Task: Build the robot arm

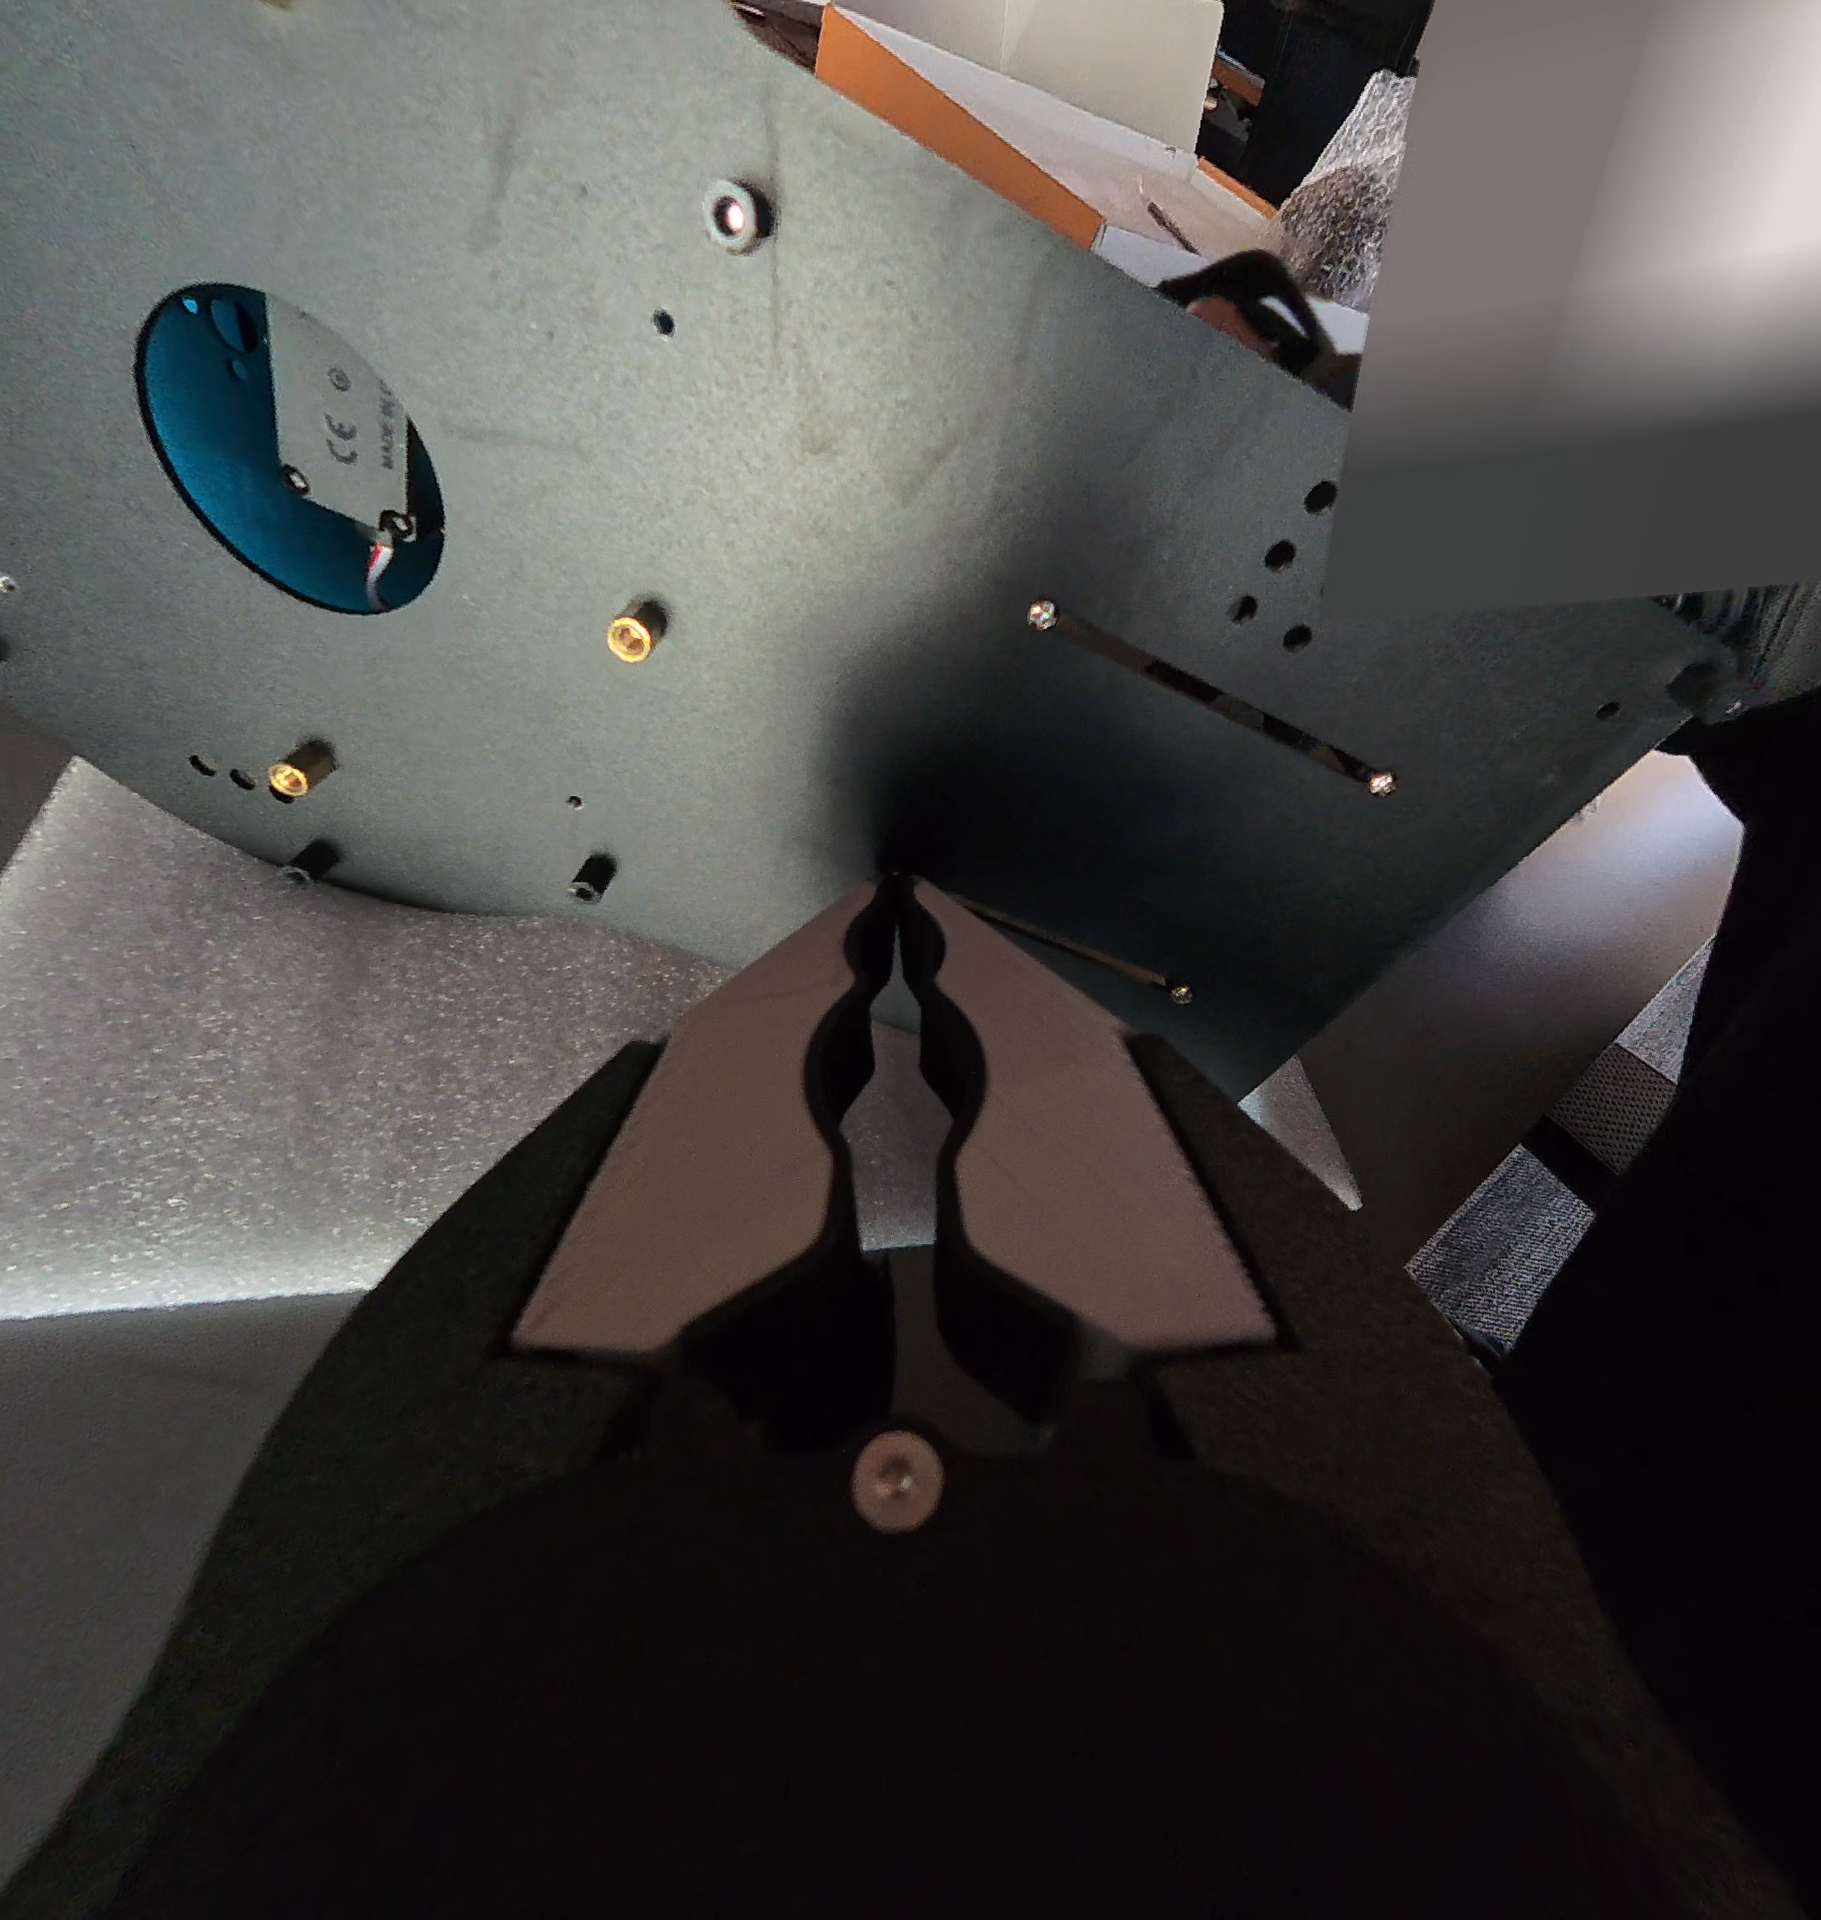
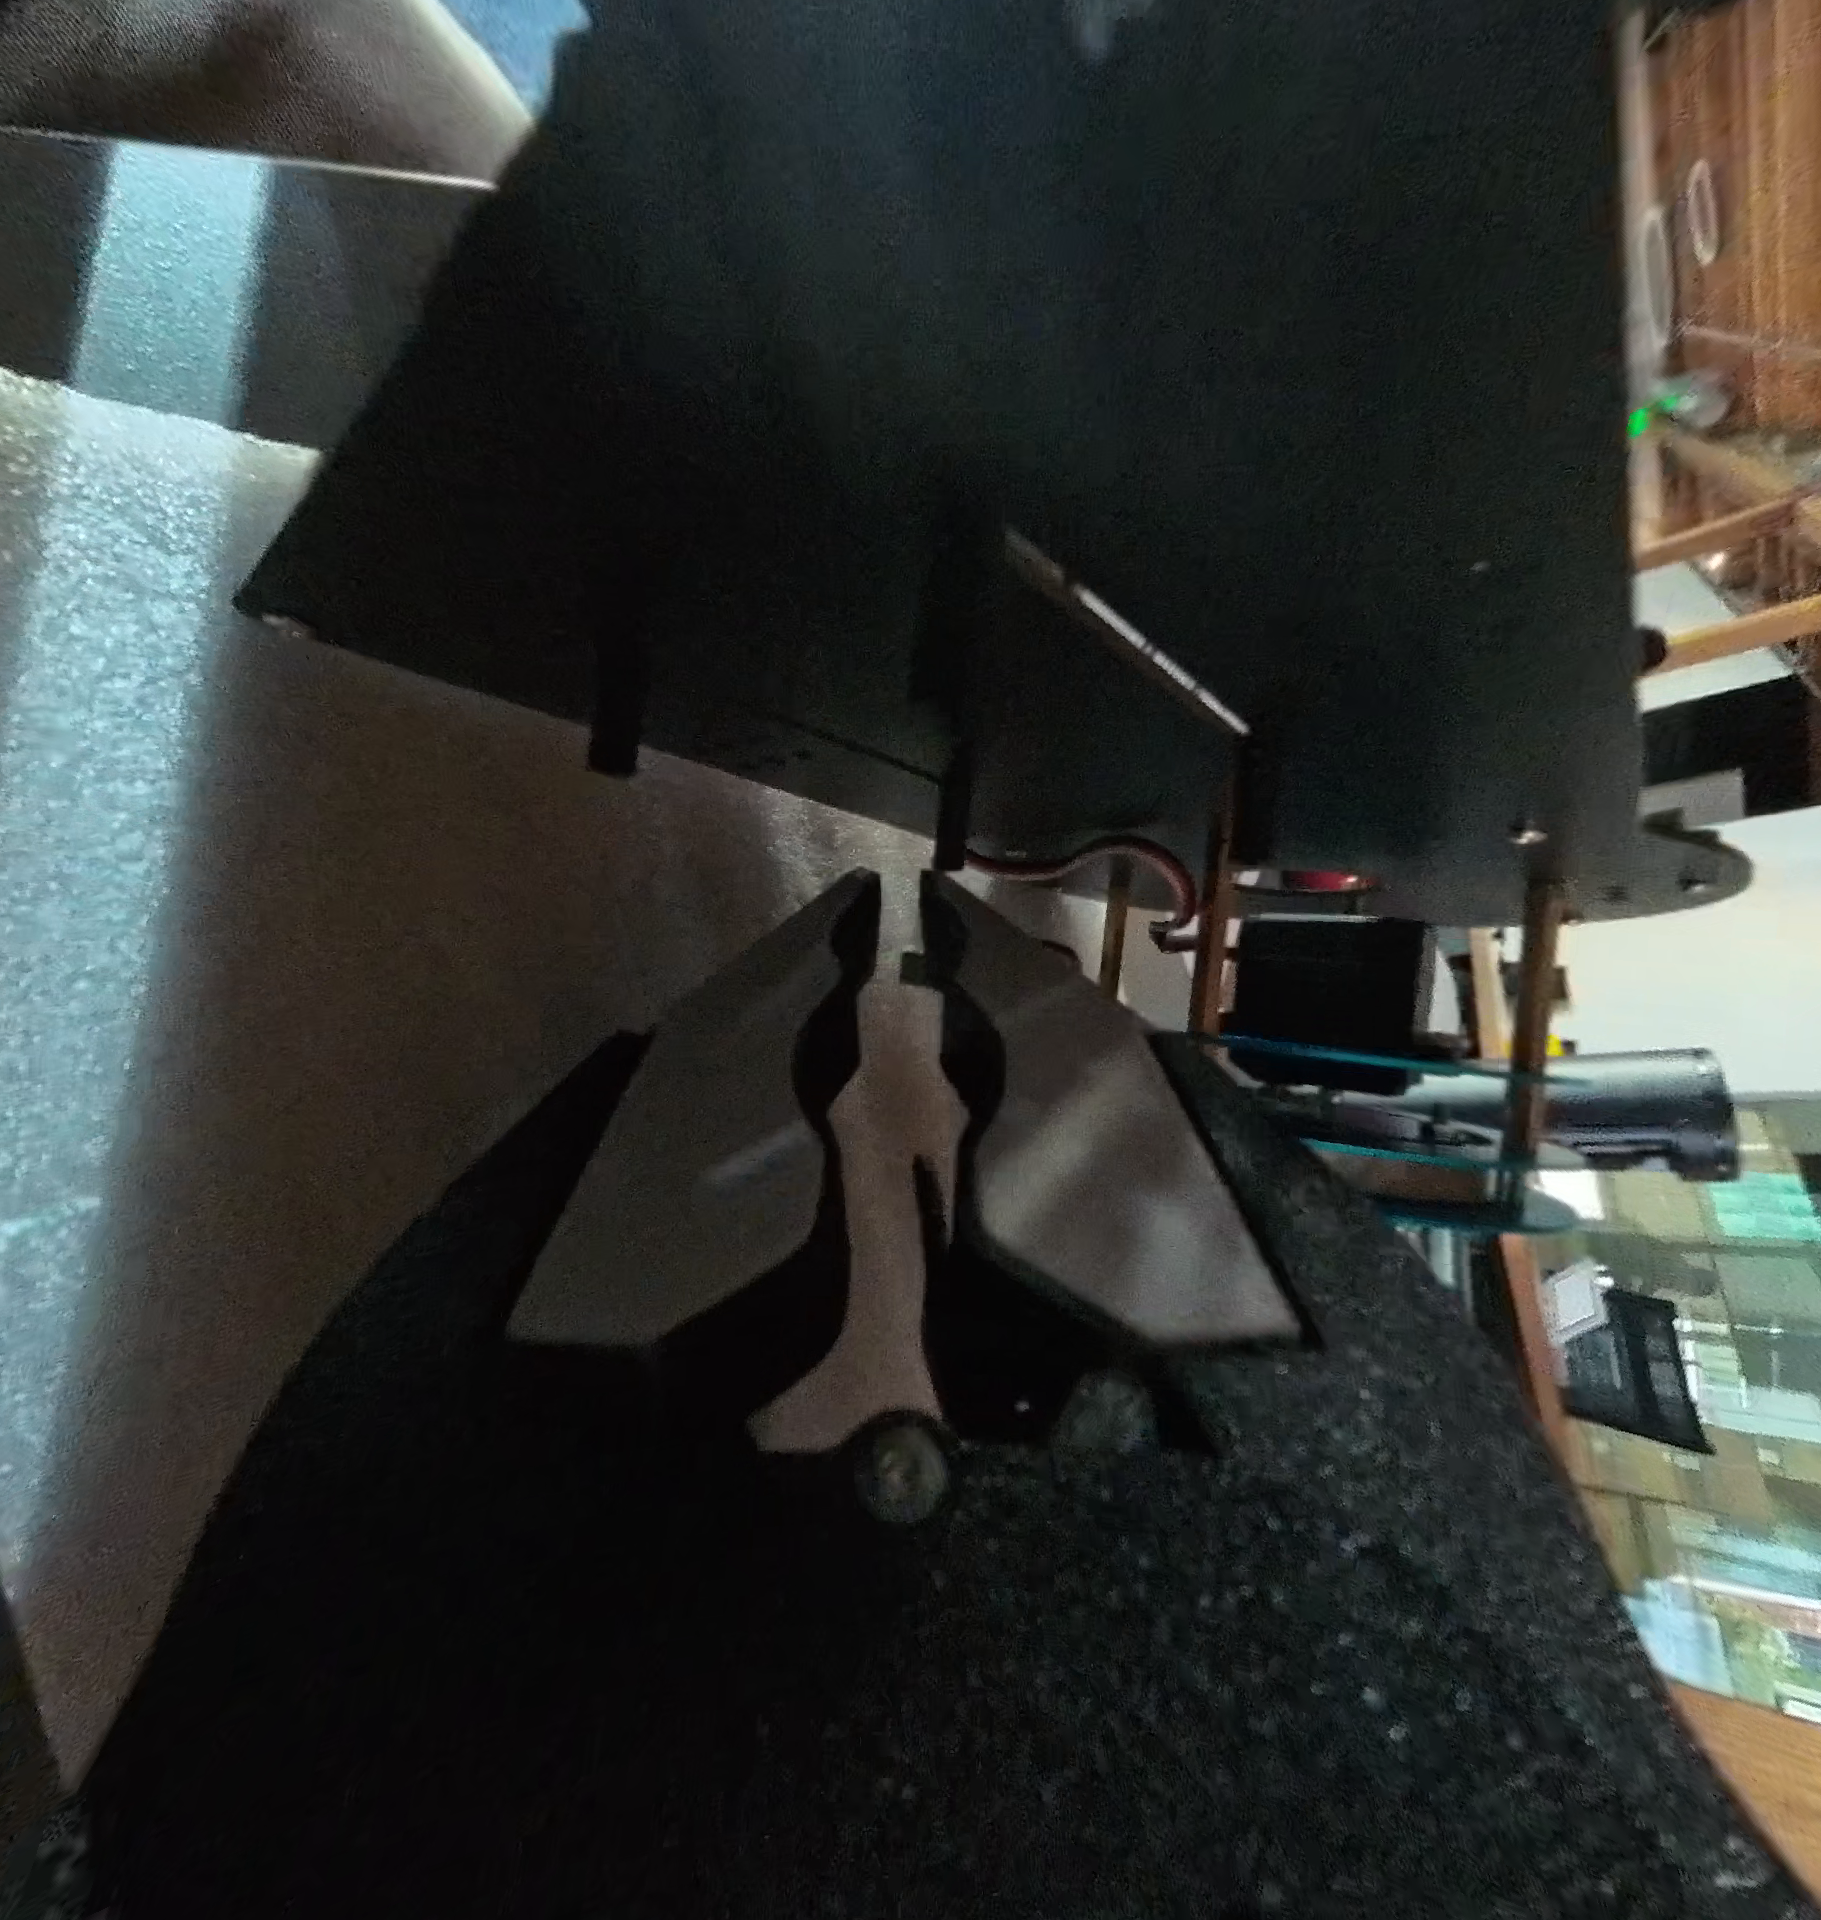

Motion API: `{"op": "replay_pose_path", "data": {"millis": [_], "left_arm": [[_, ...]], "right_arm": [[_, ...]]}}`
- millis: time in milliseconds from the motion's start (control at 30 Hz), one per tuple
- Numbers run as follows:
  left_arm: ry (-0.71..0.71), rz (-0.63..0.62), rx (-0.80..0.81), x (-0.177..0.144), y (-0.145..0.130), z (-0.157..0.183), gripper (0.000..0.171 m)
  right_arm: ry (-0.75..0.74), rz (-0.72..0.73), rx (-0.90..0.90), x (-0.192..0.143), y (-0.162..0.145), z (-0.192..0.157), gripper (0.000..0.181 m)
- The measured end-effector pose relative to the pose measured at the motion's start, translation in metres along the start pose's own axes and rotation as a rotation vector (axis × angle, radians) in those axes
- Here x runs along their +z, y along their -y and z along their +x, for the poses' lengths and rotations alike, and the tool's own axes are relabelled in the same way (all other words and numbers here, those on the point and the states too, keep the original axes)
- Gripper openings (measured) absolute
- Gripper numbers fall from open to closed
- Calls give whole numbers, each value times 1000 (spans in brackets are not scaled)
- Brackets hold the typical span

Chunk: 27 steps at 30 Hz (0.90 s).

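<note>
A dark grey metal plate with a round cut-out, brass standoffs and black standoffs stands tilted up off white foam. My left gripper is shut, its tips pressed against the plate's face near the lower edge; anything pinched between them is hidden. In the right wrist view the plate is dark and hangs over the foam. My right gripper is open by a narrow gap, just below a black standoff on the plate's underside and empty.
Clear blue discs on posts, a black block and red-white wires sit under the plate at the right. An orange-edged box and bubble wrap lie behind. A wooden table edge runs at the right.
</note>
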<state>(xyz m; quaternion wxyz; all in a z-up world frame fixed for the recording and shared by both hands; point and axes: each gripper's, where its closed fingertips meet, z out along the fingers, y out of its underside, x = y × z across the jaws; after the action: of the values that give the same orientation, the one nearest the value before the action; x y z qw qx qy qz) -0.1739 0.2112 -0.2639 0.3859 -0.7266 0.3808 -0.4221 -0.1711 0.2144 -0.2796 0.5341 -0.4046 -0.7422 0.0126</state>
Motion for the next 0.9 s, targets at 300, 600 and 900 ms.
{"op": "replay_pose_path", "data": {"millis": [300,600,900], "left_arm": [[1,-5,6,0,0,0,0],[6,-3,6,0,0,0,0],[13,1,4,0,1,0,0]], "right_arm": [[-96,84,-134,-21,13,11,6],[-144,13,-53,-4,9,17,5],[322,98,646,-3,10,11,4]]}}
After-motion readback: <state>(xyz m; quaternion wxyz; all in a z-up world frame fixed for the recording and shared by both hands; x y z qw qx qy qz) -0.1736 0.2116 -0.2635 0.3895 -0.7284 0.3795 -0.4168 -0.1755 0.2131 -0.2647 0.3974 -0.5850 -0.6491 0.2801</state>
